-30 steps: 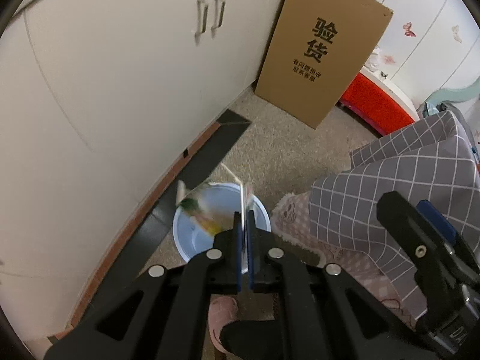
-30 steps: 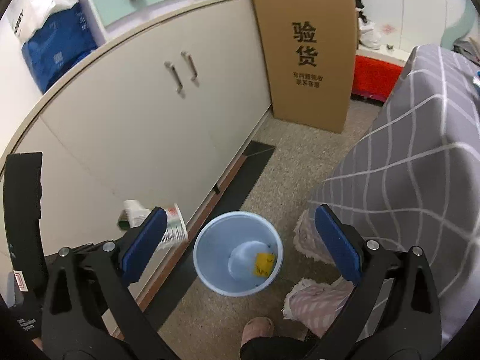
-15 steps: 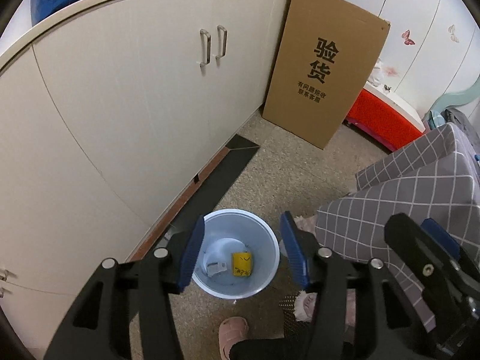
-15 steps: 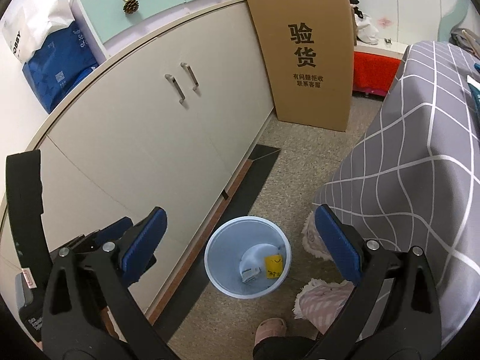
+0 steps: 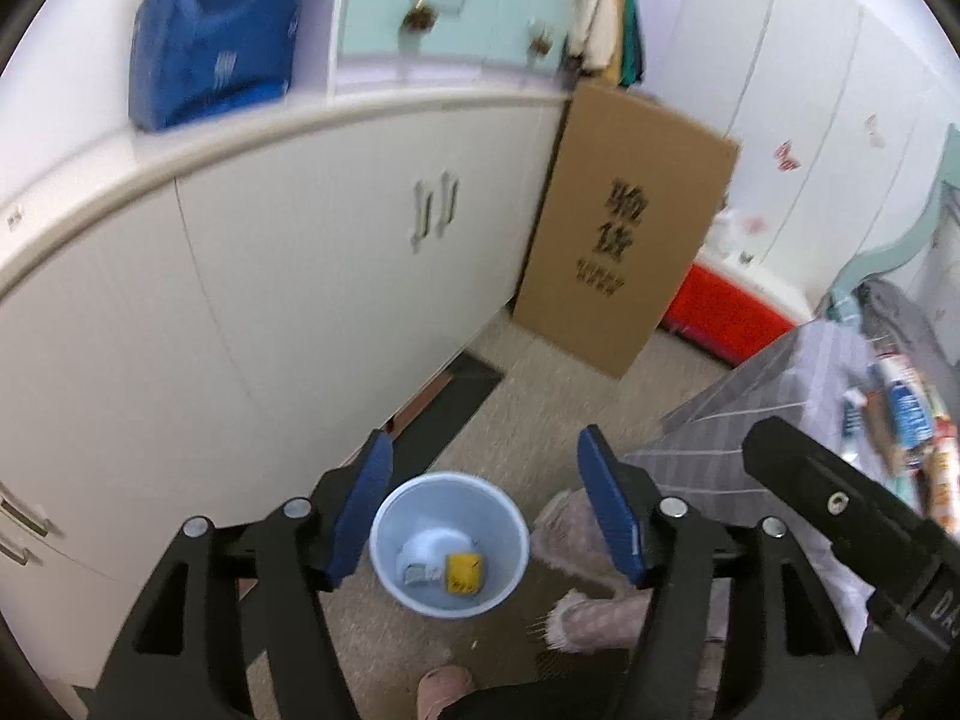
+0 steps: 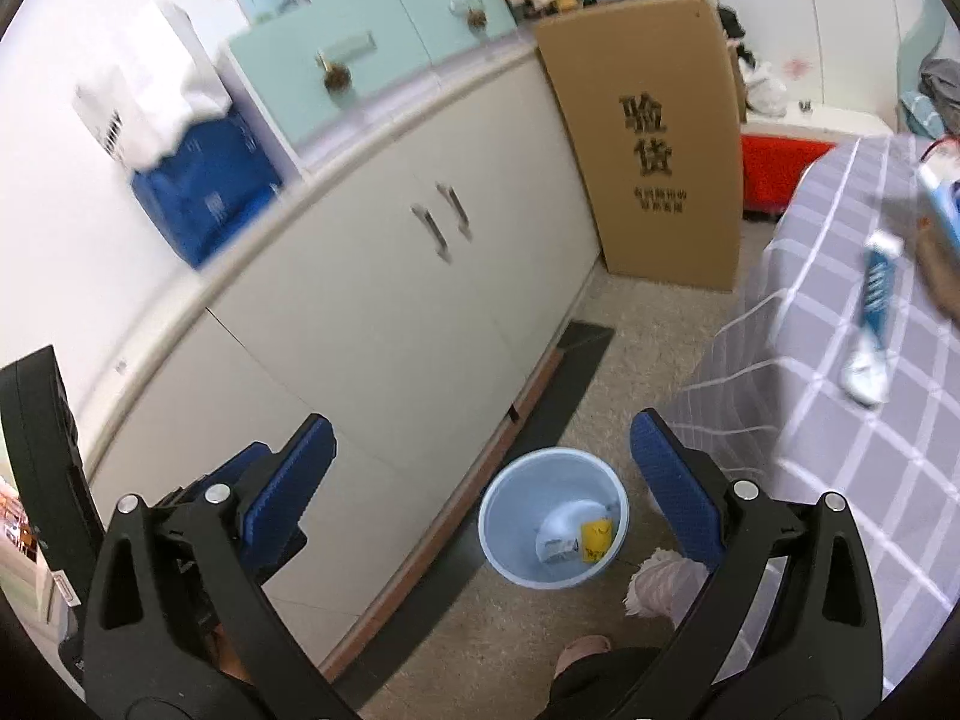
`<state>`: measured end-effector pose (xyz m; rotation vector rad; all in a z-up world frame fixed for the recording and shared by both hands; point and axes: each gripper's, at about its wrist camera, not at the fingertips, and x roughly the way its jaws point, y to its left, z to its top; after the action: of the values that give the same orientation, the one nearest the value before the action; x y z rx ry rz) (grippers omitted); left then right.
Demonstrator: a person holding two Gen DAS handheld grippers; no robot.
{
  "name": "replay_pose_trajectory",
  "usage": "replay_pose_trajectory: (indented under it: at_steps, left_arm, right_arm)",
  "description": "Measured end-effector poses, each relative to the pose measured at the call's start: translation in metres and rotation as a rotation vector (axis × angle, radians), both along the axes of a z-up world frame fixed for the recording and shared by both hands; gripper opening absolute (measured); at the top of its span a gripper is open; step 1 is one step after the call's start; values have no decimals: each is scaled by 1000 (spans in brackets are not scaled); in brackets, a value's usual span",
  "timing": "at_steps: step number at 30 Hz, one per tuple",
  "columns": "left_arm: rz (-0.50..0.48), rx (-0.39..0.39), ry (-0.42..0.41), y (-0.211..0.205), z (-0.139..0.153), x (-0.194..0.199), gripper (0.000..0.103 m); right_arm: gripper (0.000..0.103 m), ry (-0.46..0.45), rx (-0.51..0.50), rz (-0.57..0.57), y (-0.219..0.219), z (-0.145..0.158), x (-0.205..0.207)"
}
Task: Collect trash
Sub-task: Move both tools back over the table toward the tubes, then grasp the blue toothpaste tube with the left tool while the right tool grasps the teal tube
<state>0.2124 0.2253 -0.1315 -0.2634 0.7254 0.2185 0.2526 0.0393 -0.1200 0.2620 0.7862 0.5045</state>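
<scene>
A pale blue bin [image 5: 480, 501] [image 6: 522, 489] stands on the floor below both grippers. In it lie a yellow scrap [image 5: 463, 571] [image 6: 596, 539] and a grey-white wrapper [image 5: 415, 573] [image 6: 555, 549]. My left gripper [image 5: 483, 480] hangs high over the bin; its jaws are opening and nothing is between them. My right gripper [image 6: 480, 438] is open and empty, also well above the bin. On the grey checked table [image 6: 840, 360] to the right lie a blue and white wrapper [image 6: 876, 288] and a blue carton [image 6: 942, 204].
White cabinets [image 5: 300, 312] run along the left, with a tall cardboard box [image 5: 624, 240] leaning at their far end. A black mat [image 6: 576, 360] lies by the cabinet base. Pink slippers [image 5: 594, 618] sit right of the bin. A red box [image 5: 726, 312] is behind.
The left gripper went from shut on a wrapper to open, and the wrapper now lies in the bin. Both grippers rose, so the bin looks smaller and the table top shows.
</scene>
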Motion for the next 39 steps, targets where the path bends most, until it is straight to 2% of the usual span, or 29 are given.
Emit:
replay_pose_trajectory:
  at_steps: [6, 10, 15, 21, 24, 31, 33, 35, 37, 39]
  left_arm:
    - [-125, 15, -73, -61, 36, -13, 70]
    - [-232, 1, -72, -108, 41, -7, 70]
    - [-353, -11, -48, -163, 36, 9, 70]
    - [-456, 46, 11, -211, 19, 41, 70]
    - [-472, 86, 53, -231, 10, 57, 70]
    - [-519, 117, 102, -248, -7, 87, 69]
    - [-529, 119, 109, -249, -12, 95, 64]
    - [-534, 108, 129, -250, -16, 104, 52]
    - [-532, 101, 133, -251, -21, 111, 47]
    - [-540, 133, 119, -256, -22, 114, 26]
  right_arm:
    - [97, -114, -22, -103, -56, 42, -31]
    - [97, -143, -65, -216, -104, 50, -44]
    - [97, -83, -61, -344, -178, 39, -48]
    - [97, -26, -92, -442, -232, 20, -44]
    - [97, -4, -107, -453, -245, 12, -39]
    - [97, 24, -121, -441, -252, -2, -28]
    - [97, 31, -127, -437, -250, -4, -22]
    - [97, 36, -133, -430, -246, -7, -16]
    - [96, 40, -146, -429, -243, -9, -11]
    - [95, 48, -155, -428, -241, -11, -6]
